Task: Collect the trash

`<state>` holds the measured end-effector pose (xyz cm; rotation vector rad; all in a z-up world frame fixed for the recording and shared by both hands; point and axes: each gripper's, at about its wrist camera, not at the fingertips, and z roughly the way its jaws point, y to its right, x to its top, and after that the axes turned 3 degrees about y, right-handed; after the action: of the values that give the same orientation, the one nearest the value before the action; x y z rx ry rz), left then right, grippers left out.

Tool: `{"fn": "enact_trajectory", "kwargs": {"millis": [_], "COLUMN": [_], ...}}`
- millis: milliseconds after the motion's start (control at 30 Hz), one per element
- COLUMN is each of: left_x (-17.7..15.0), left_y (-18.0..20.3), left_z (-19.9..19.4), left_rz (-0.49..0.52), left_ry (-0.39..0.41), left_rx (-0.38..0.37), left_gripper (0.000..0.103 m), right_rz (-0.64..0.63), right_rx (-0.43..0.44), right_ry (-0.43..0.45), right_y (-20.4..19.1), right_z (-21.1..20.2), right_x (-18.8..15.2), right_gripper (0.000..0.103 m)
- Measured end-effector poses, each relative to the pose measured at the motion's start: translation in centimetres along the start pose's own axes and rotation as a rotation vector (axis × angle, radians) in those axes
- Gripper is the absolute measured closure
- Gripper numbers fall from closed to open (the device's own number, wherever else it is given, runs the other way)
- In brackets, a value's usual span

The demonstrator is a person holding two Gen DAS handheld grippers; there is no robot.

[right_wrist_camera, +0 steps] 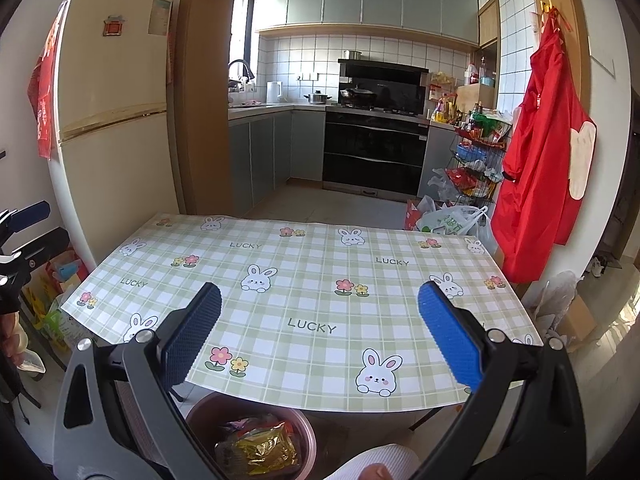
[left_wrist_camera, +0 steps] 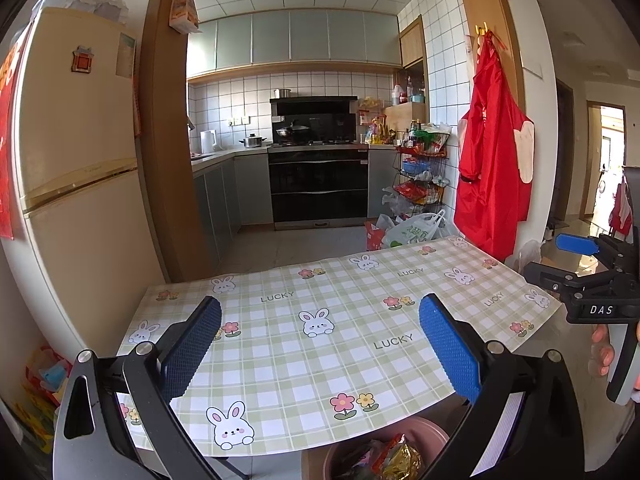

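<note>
A pink round bin (left_wrist_camera: pixel 432 432) stands on the floor under the table's near edge, also in the right wrist view (right_wrist_camera: pixel 200 408). It holds crumpled wrappers (left_wrist_camera: pixel 396 460), among them a gold foil one (right_wrist_camera: pixel 260 448). The table (left_wrist_camera: pixel 320 360) has a green checked cloth with bunnies and bears no loose trash; it shows in the right wrist view (right_wrist_camera: pixel 312 304) too. My left gripper (left_wrist_camera: pixel 320 344) is open and empty above the table. My right gripper (right_wrist_camera: pixel 320 340) is open and empty above the table; it shows at the right edge of the left wrist view (left_wrist_camera: pixel 580 256).
A cream fridge (left_wrist_camera: pixel 80 160) stands left of the table. A red apron (right_wrist_camera: pixel 540 160) hangs on the wall at the right. Plastic bags (right_wrist_camera: pixel 452 220) and a wire rack (right_wrist_camera: pixel 476 160) sit beyond the table. Boxes and bags lie on the floor at the left (right_wrist_camera: pixel 52 304).
</note>
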<state>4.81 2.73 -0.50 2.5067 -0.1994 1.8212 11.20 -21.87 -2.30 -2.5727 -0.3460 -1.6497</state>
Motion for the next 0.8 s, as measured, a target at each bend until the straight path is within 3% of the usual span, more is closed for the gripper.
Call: {"fn": "enact_trajectory", "kwargs": {"millis": [800], "left_x": [-0.01], "left_y": [-0.08], "left_z": [0.03], "left_rz": [0.003], "left_ry": [-0.003], "left_rx": [-0.002], "left_gripper": [0.006], "right_rz": [0.009], "right_rx": [-0.026], "right_ry": [-0.006], "right_y": [0.11], "right_z": [0.21], "right_x": [-0.13], "right_gripper": [0.006]}}
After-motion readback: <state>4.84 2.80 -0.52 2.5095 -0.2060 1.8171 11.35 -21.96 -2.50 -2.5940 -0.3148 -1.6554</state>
